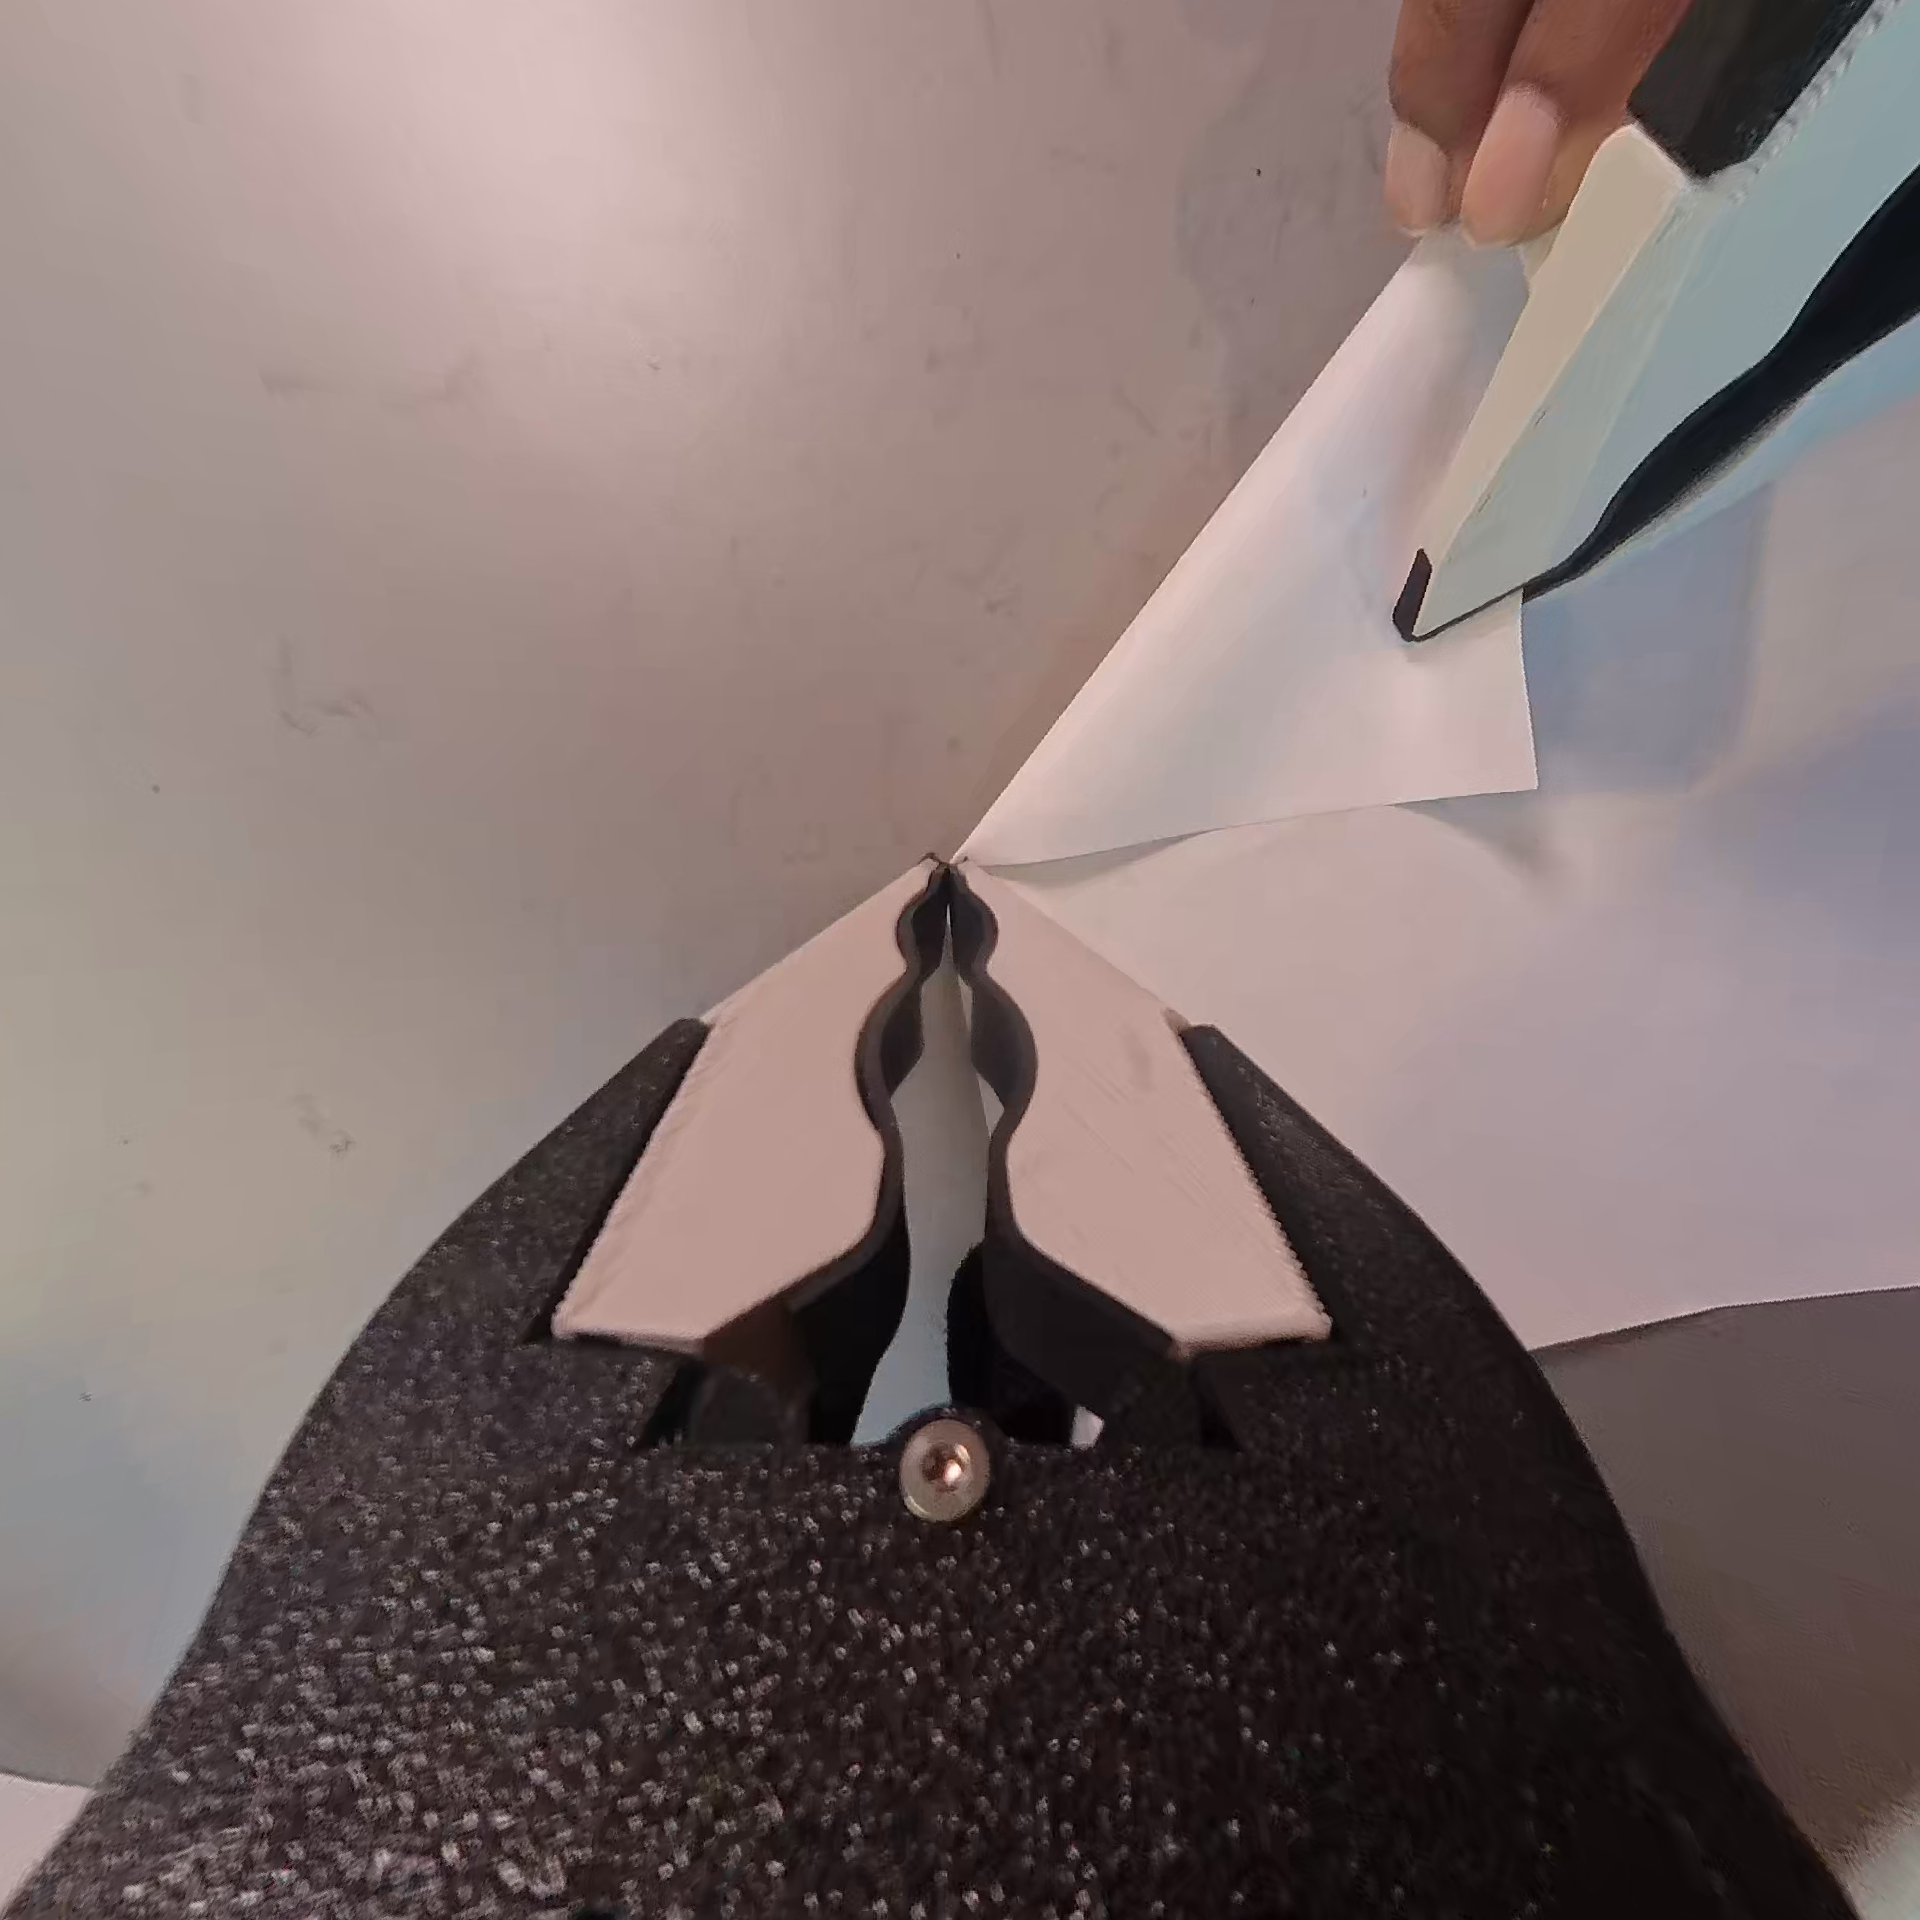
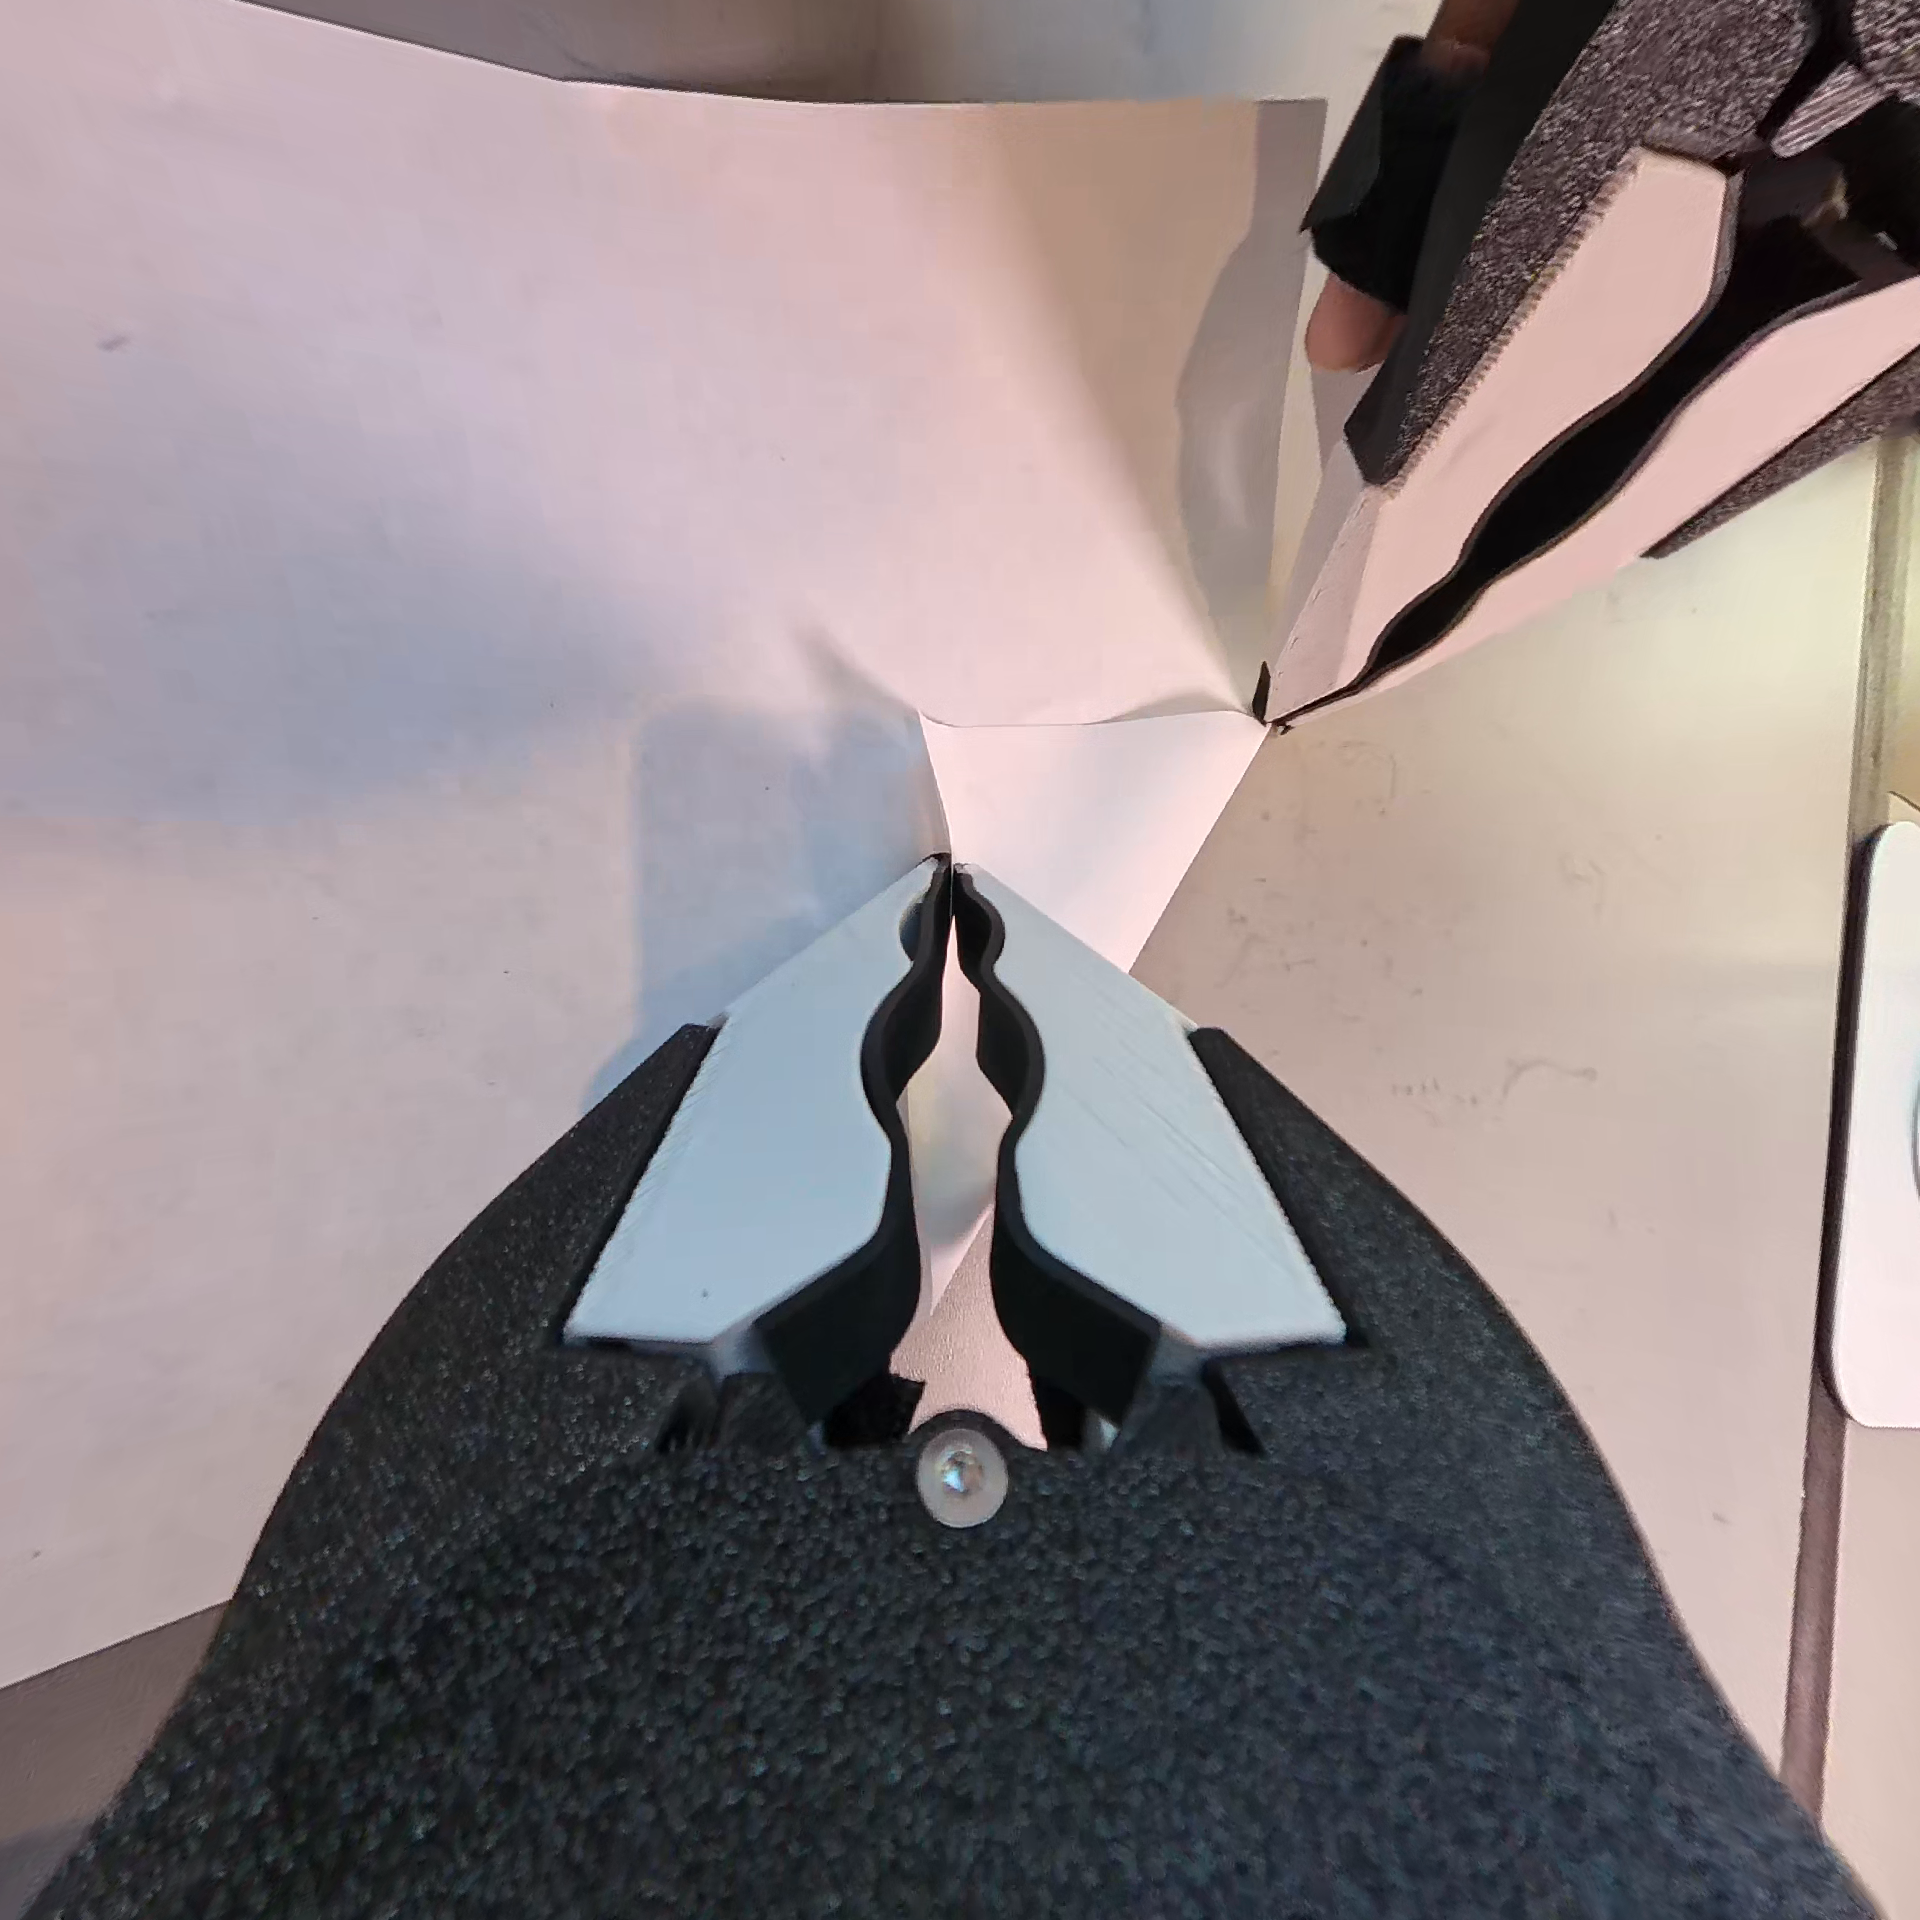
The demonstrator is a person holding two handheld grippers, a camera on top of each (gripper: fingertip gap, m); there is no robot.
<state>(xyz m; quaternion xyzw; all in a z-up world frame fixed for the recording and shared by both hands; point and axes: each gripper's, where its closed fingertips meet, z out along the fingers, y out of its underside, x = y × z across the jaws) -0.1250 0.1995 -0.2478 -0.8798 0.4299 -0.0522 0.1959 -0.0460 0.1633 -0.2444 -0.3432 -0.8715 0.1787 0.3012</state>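
Both grippers pinching one paper sheet (image 2: 520, 468) over the bench (image 1: 416, 520): left gripper (image 1: 943, 868) jaws clamped on a corner, right gripper (image 2: 951, 864) jaws clamped on the adjoining folded-up flap.

Matt paper, ribbed plastic and grained black housings

A thin white sheet of smooth matt paper (image 2: 520, 416) is seen over a scuffed, dull pale tabletop (image 1: 416, 520). The left gripper (image 1: 943, 864) and right gripper (image 2: 951, 864) are made of layer-ribbed pale plastic, black rubbery lining and rough grained black bodies, each fixed by a shiny metal screw (image 1: 943, 1473).
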